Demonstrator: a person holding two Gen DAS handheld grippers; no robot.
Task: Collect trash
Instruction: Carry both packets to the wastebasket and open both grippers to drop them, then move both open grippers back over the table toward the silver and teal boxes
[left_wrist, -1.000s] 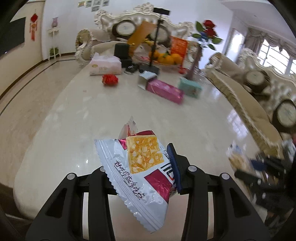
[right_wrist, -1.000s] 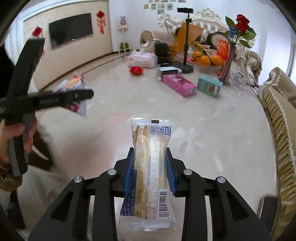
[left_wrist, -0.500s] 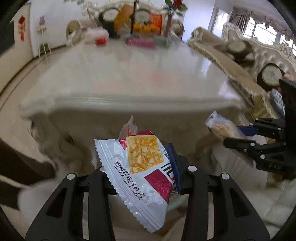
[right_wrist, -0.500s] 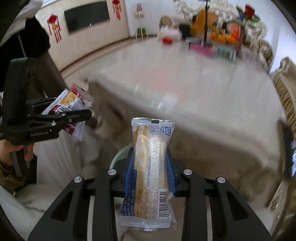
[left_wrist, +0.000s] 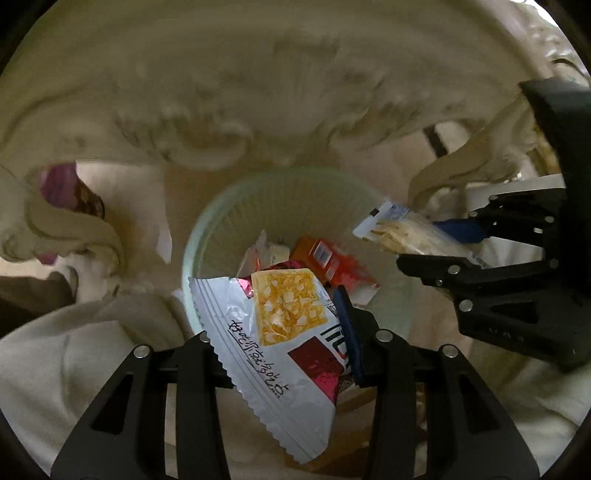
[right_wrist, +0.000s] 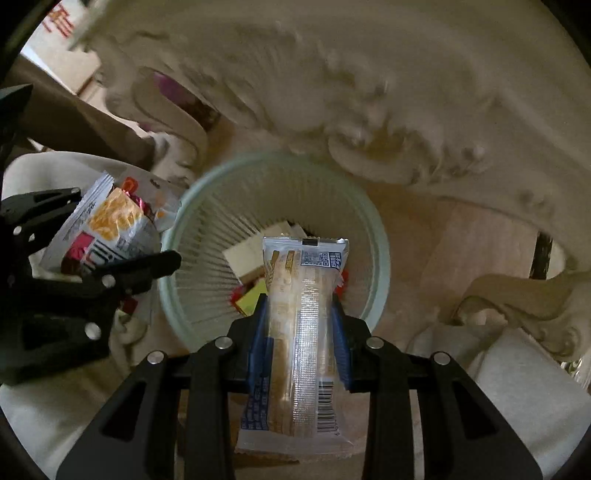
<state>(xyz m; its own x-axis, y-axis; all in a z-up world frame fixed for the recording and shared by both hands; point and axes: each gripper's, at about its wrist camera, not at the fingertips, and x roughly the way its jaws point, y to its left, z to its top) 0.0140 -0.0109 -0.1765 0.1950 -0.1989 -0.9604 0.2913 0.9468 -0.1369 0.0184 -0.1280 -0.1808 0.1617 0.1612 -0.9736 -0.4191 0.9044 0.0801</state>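
My left gripper (left_wrist: 280, 332) is shut on a silver and red cracker wrapper (left_wrist: 273, 332), held just above the near rim of a pale green slatted waste bin (left_wrist: 207, 221). My right gripper (right_wrist: 299, 328) is shut on a long clear biscuit packet (right_wrist: 303, 332), held over the same bin (right_wrist: 373, 229). Each gripper shows in the other's view: the right one with its packet (left_wrist: 413, 236) at the bin's right, the left one with its wrapper (right_wrist: 107, 229) at the bin's left. Orange and yellow wrappers (left_wrist: 325, 258) lie inside the bin.
The carved cream apron of the table (left_wrist: 295, 92) hangs over the far side of the bin, with a curved table leg (left_wrist: 74, 229) at the left and another (right_wrist: 517, 295) at the right. White cloth (left_wrist: 74, 350) lies at the near left of the bin.
Both grippers have dropped from table height to below the table edge and tilted down. The bin now fills both views, with both packets still held over it.
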